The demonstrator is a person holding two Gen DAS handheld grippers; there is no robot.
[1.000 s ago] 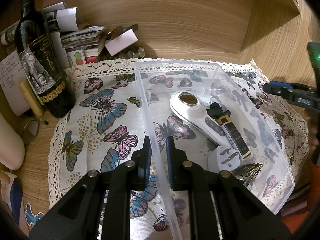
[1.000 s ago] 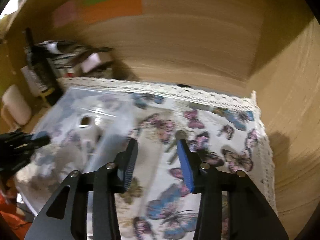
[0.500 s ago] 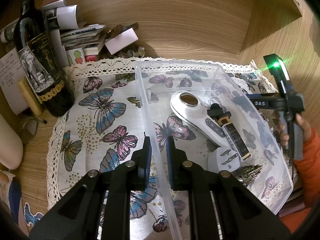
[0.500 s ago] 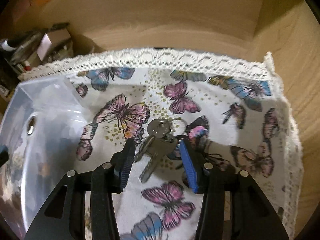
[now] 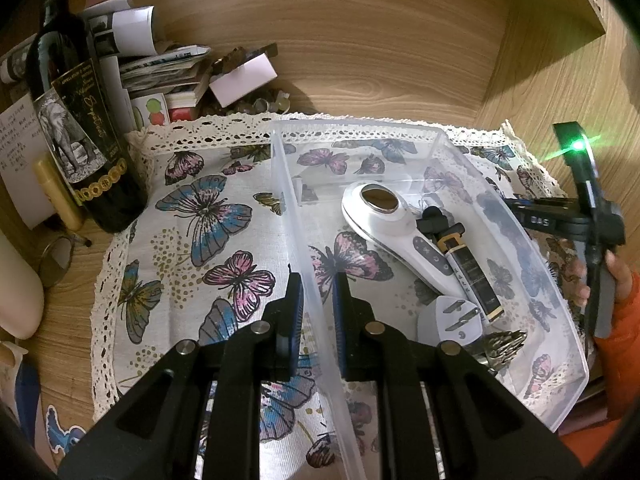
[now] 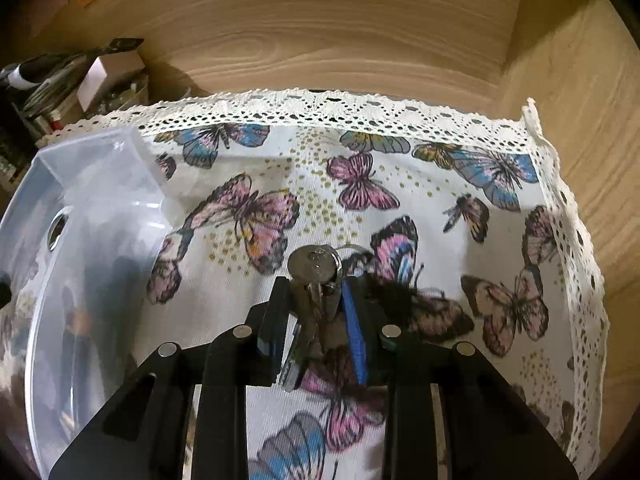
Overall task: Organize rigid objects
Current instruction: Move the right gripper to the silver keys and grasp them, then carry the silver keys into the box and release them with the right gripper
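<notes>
A clear plastic bin (image 5: 520, 240) sits on a butterfly cloth (image 5: 192, 240). It holds a white handheld device (image 5: 384, 216), a black and white tube (image 5: 472, 276), a white plug (image 5: 448, 320) and a bronze clip (image 5: 500, 340). My left gripper (image 5: 316, 292) is shut on the bin's left wall (image 5: 296, 224). My right gripper (image 6: 312, 300) is closed around a bunch of silver keys (image 6: 316, 268) lying on the cloth (image 6: 400, 184) to the right of the bin (image 6: 88, 216). The right gripper's body also shows in the left wrist view (image 5: 592, 216).
A dark wine bottle (image 5: 76, 128) stands at the left edge of the cloth. Papers and small boxes (image 5: 172, 76) pile up behind it. Wooden walls (image 5: 400, 52) close in the back and right.
My right gripper has moved down onto the keys and its jaws have narrowed around them. My left gripper has stayed on the bin wall.
</notes>
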